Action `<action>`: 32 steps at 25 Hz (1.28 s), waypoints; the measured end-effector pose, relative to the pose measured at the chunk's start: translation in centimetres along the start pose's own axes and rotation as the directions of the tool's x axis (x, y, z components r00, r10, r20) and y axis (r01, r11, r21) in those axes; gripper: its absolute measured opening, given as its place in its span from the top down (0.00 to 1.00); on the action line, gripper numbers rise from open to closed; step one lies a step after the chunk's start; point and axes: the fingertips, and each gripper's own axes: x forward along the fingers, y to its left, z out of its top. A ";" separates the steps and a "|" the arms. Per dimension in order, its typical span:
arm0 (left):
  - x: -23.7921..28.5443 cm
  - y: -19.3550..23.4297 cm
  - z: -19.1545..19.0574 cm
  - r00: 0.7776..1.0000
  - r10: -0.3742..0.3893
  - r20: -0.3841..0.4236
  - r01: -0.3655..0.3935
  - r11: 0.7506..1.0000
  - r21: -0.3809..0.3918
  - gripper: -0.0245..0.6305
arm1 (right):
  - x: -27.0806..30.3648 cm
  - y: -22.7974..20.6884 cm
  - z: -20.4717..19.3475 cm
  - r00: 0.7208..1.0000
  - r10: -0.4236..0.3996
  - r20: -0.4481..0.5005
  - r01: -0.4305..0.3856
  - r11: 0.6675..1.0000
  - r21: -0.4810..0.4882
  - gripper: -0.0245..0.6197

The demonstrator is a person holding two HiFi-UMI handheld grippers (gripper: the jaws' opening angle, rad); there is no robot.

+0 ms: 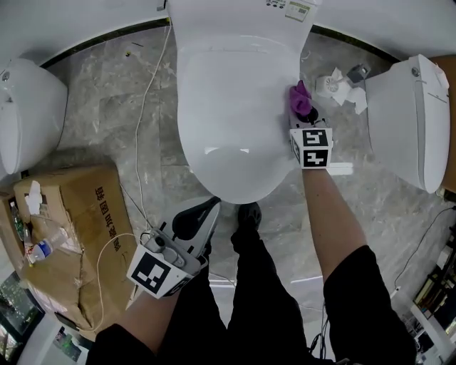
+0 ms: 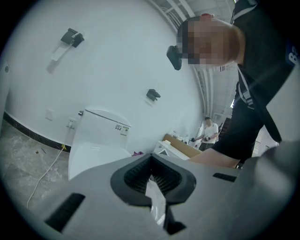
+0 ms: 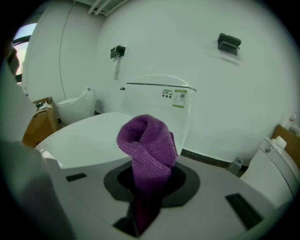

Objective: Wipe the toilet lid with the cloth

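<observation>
Chinese characters [image 1: 108,210] on the cardboard box [image 1: 64,242], too skewed to read

Floor layout, as you stood over it:
- Toilet lid [image 1: 235,128]: lay straight ahead of you, with the tank [image 1: 239,18] behind it.
- Cloth [image 1: 300,100]: sat at the lid's right edge, between the jaws of your right gripper [image 1: 308,115].
- Left gripper [image 1: 203,217]: hung before the lid's front, beside your left leg.
- Cardboard box [image 1: 71,228]: stood on the floor to your left, with a bottle [image 1: 35,251] on its left edge.
- Cable [image 1: 146,107]: ran along the floor left of the lid.
- Second toilet [image 1: 25,114]: stood far left.
- Third toilet [image 1: 410,121]: stood far right.
- Crumpled paper [image 1: 338,87]: lay between the third toilet and the lid.
</observation>
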 end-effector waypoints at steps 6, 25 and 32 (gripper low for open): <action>-1.7 0.9 -0.5 1.000 -0.012 -0.013 0.012 1.000 0.022 0.94 | -0.8 2.1 0.0 1.000 -0.026 0.011 0.026 0.999 0.025 0.84; -14.8 7.3 0.5 0.998 0.055 0.026 -0.055 0.998 0.020 0.94 | 1.5 31.1 7.1 0.965 0.258 -0.054 -0.262 0.920 -0.292 0.84; -13.0 4.8 -1.4 0.998 0.057 0.030 -0.057 0.998 0.014 0.94 | -1.0 26.3 5.2 0.972 0.232 -0.026 -0.232 0.946 -0.226 0.84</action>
